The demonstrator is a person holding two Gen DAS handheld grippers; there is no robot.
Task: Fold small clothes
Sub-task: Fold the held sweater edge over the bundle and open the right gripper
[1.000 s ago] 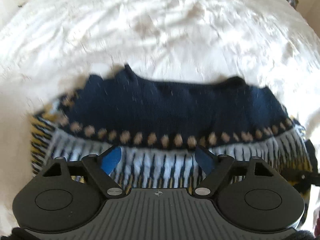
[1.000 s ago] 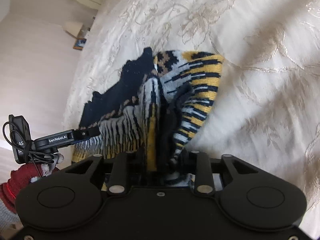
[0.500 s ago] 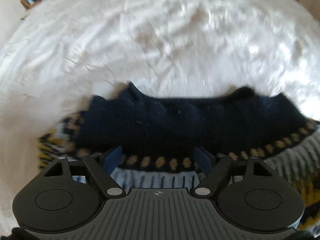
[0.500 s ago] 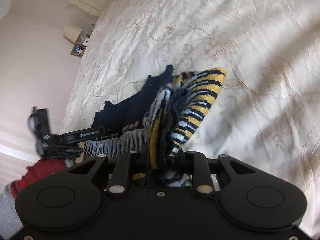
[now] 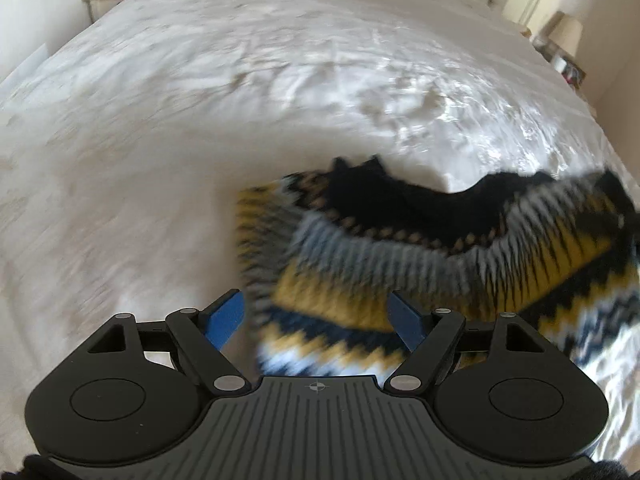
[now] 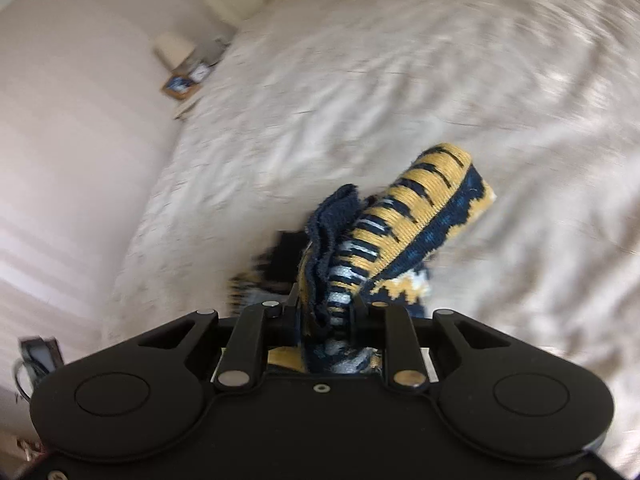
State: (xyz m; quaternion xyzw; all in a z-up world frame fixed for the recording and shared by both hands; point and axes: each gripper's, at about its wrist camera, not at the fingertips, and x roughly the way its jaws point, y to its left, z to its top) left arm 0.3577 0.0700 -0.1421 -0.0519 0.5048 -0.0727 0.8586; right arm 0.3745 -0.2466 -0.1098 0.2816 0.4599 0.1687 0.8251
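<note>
No legible writing. Right gripper (image 6: 326,306) just narrowed, clamping bunched patterned knit sweater (image 6: 384,236); left gripper (image 5: 316,316) wide, above the sweater's blurred hem.

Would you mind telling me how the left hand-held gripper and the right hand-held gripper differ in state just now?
The left hand-held gripper stands wide open with its blue pads gripping nothing, the sweater lying beyond them. The right hand-held gripper is shut on a bunched fold of the sweater, its jaws having just been closing. Both point down toward the white bedspread.
</note>
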